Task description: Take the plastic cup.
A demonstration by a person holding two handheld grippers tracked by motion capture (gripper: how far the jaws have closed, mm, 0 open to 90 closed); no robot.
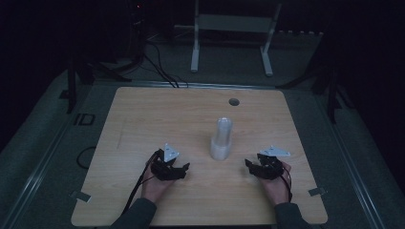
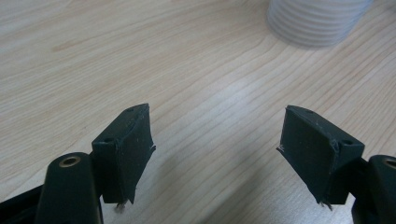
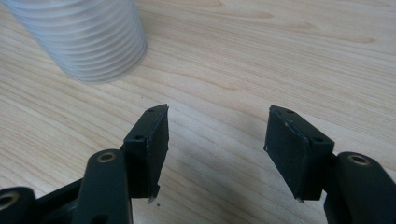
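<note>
Item, stack of clear plastic cups (image 1: 221,139): I find it upright near the middle of the wooden counter (image 1: 143,119), between my left tool (image 1: 177,170) and right tool (image 1: 254,168) but touching neither, with bare wood open on all sides out to the counter's edges. Item, tools: I see both sets of jaws parted with nothing between them, low over the near part of the counter. The high view adds the round hole (image 1: 233,101) near the far edge and a white frame (image 1: 234,28) on the floor beyond; the gripper views give the stack's ribbed base (image 3: 88,42) close up.
</note>
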